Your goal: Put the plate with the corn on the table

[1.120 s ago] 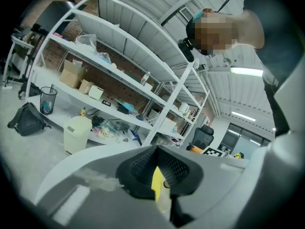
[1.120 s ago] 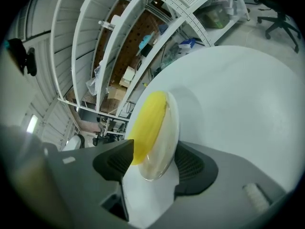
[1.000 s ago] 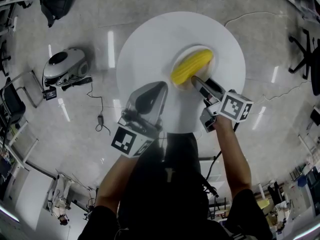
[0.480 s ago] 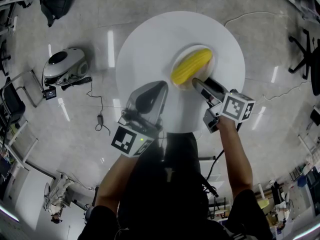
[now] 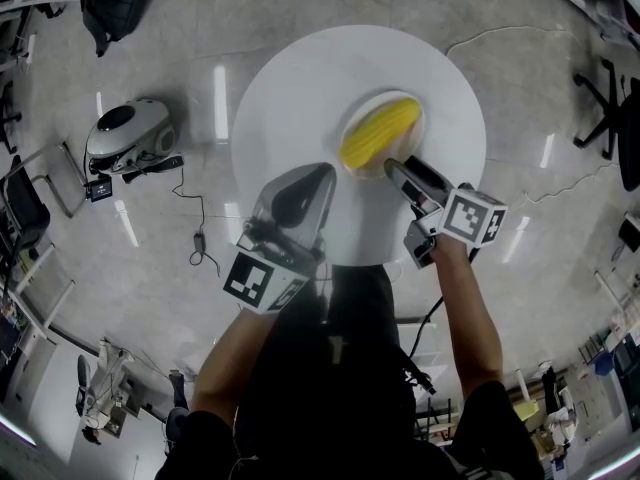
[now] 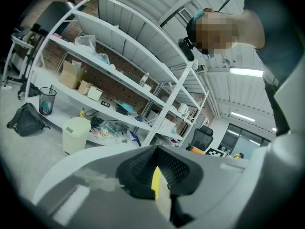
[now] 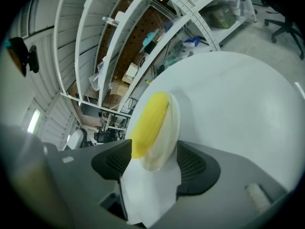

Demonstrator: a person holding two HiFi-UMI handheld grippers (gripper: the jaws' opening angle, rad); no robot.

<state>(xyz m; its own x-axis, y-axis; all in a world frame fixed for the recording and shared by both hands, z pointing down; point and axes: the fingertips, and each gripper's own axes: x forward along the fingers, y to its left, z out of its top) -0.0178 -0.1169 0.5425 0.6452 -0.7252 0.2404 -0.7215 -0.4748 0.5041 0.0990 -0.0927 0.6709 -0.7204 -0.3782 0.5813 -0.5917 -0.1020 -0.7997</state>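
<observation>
A pale plate (image 5: pixel 354 120) with a yellow corn cob (image 5: pixel 380 133) lies flat on the round white table (image 5: pixel 300 88), right of centre. My right gripper (image 5: pixel 394 165) is at the plate's near rim. In the right gripper view the plate (image 7: pixel 167 140) and corn (image 7: pixel 150 120) sit between the spread jaws, and the right gripper (image 7: pixel 155 162) is open with the plate resting on the table (image 7: pixel 238 104). My left gripper (image 5: pixel 322 171) hovers over the table's near left part, shut and empty. A thin yellow sliver shows in the slit of the left gripper (image 6: pixel 157 175).
A white floor machine (image 5: pixel 130 133) and a cable (image 5: pixel 200 230) lie on the floor to the left. A black bag (image 5: pixel 115 3) is at the far left, an office chair (image 5: pixel 612 98) at the right. White shelving (image 6: pixel 119 80) and a pale bin (image 6: pixel 76 135) stand beyond the table.
My right gripper has eased back a little toward me at the plate's rim. Plate, corn and left gripper have stayed where they were.
</observation>
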